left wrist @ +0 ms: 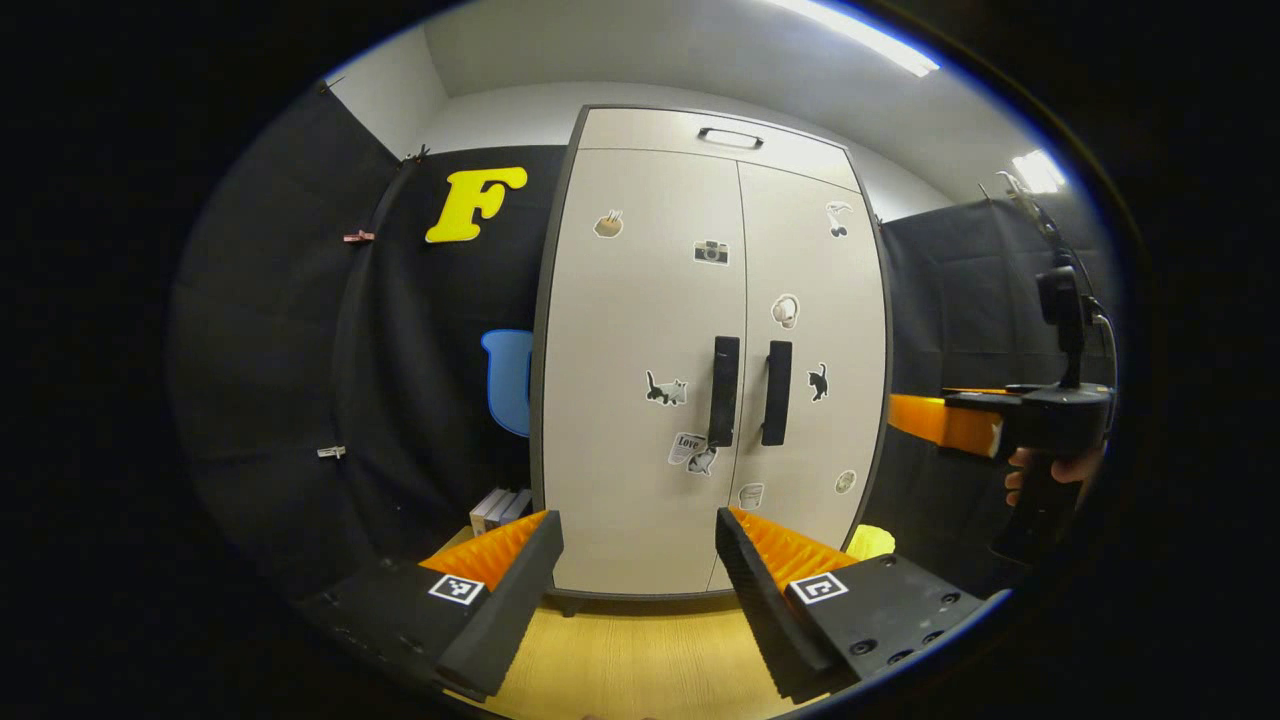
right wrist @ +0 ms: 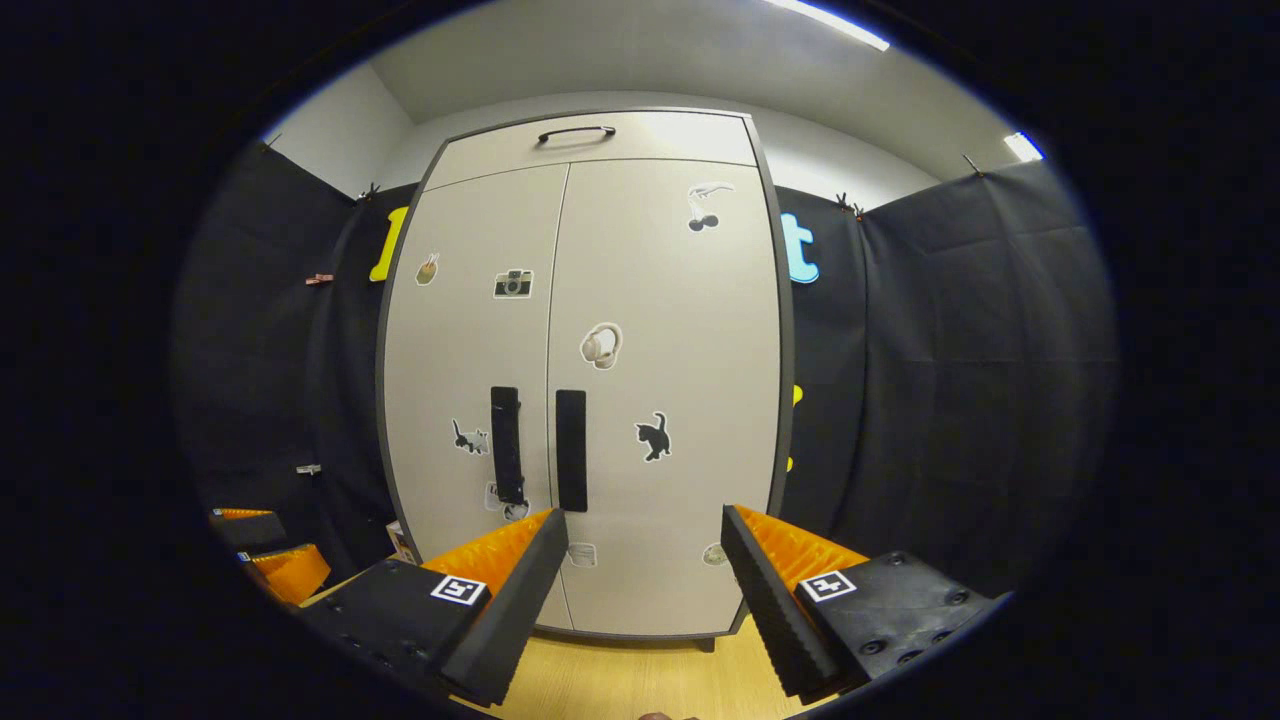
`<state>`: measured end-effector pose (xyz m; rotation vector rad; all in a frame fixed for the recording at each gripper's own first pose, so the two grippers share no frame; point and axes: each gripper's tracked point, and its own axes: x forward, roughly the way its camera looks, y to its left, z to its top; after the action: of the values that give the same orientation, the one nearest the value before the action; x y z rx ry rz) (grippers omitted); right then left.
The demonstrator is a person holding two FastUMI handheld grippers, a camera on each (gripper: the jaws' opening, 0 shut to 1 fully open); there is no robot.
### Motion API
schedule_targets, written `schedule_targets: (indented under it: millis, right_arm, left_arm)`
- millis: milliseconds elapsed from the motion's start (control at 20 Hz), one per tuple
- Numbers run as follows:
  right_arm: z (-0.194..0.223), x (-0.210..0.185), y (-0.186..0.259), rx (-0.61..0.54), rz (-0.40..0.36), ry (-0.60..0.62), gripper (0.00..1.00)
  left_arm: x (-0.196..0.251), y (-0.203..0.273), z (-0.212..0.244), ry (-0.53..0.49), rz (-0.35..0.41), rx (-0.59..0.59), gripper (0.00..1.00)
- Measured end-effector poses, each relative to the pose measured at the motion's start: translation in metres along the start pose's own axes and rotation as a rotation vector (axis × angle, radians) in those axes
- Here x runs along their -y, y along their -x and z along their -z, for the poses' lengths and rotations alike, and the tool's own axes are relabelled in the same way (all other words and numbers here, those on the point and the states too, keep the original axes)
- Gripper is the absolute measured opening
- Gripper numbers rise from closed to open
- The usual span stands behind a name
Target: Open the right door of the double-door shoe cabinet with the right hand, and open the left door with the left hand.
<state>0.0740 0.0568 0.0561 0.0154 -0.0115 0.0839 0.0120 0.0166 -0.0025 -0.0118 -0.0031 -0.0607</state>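
Note:
A tall beige shoe cabinet (left wrist: 640, 300) (right wrist: 660, 300) stands ahead with both doors closed. Two black vertical handles sit side by side at the centre seam: the left door's handle (left wrist: 724, 390) (right wrist: 505, 443) and the right door's handle (left wrist: 776, 392) (right wrist: 571, 449). My left gripper (left wrist: 640, 540) is open, short of the cabinet and below the handles. My right gripper (right wrist: 645, 545) is also open, in front of the right door, lower than its handle. In the left gripper view the right gripper (left wrist: 945, 420) appears at the right edge, held by a hand (left wrist: 1050, 472).
Stickers dot both doors. A top drawer with a black handle (left wrist: 730, 137) (right wrist: 575, 132) sits above them. Books (left wrist: 498, 508) lean beside the cabinet's left foot. A yellow object (left wrist: 870, 541) lies at its right foot. The floor (left wrist: 640, 650) is light wood, with black cloth walls around.

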Motion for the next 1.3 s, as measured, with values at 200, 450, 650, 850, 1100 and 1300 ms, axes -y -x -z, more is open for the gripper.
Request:
schedule_targets:
  millis: [200, 450, 650, 850, 1100, 1300]
  right_arm:
    - [-0.015, -0.019, -0.029, 0.006, -0.022, 0.004, 0.98]
    - [-0.037, -0.031, -0.076, 0.032, -0.032, 0.012, 0.97]
    - [-0.033, -0.041, -0.110, 0.014, -0.023, 0.010, 0.97]
    - [-0.020, -0.048, -0.133, -0.009, -0.010, 0.031, 0.98]
    - [0.011, -0.056, -0.154, -0.092, -0.015, 0.034, 0.97]
    - [0.019, -0.056, -0.167, -0.108, -0.003, 0.019, 0.96]
  left_arm:
    - [-0.018, 0.008, 0.000, 0.025, -0.026, 0.011, 0.95]
    - [-0.047, 0.016, 0.007, 0.002, -0.082, -0.006, 0.95]
    - [-0.071, 0.022, 0.015, 0.016, -0.133, -0.027, 0.95]
    - [-0.087, 0.029, 0.021, -0.003, -0.173, -0.048, 0.95]
    - [-0.098, 0.037, 0.027, 0.016, -0.207, -0.059, 0.95]
    - [-0.105, 0.042, 0.027, 0.011, -0.235, -0.058, 0.95]
